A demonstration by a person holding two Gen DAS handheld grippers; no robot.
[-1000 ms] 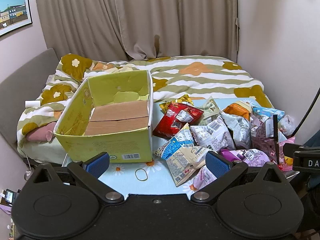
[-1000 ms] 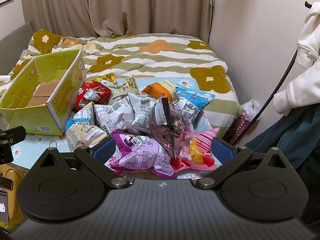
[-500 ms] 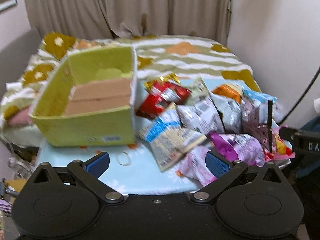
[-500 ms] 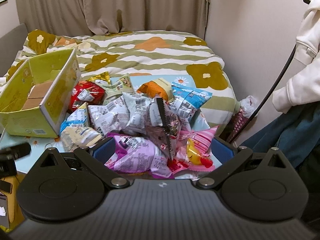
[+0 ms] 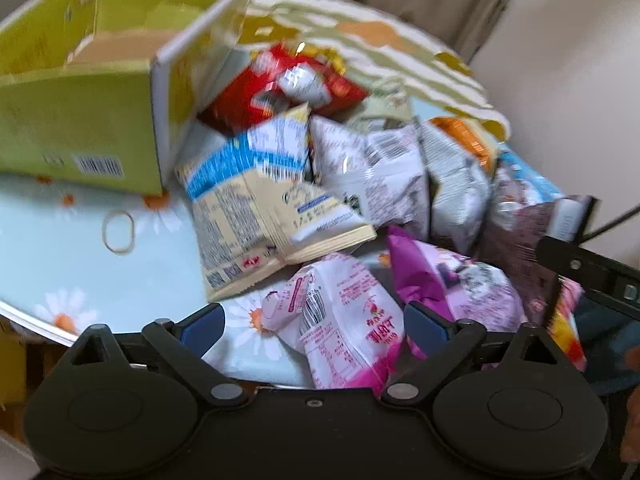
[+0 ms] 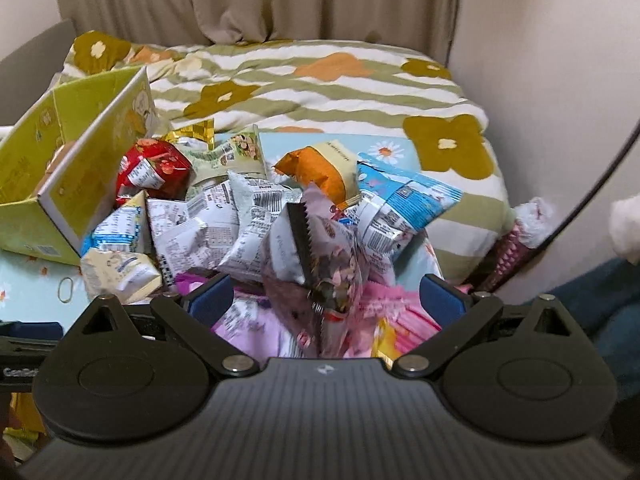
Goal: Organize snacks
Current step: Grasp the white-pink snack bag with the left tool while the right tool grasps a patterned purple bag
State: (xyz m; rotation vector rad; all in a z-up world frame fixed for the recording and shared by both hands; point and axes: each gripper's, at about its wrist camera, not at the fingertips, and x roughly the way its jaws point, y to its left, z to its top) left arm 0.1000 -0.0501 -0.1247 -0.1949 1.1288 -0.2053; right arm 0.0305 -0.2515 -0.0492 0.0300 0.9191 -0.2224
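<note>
A pile of snack bags lies on a light blue daisy-print table. A yellow-green cardboard box stands open at the left; it also shows in the right wrist view. My left gripper is open, low over a pink and white bag that lies between its fingers. A cream and blue bag and a red bag lie beyond. My right gripper is open, with an upright mauve bag between its fingers. An orange bag and a blue bag lie behind.
A rubber band lies on the table in front of the box. A bed with a flowered striped quilt stands behind the table, curtains beyond. A wall is at the right. A black cable hangs at the right.
My left gripper has moved forward, down and right toward the pile, now over the pink and white bag. My right gripper has moved forward closer to the mauve bag.
</note>
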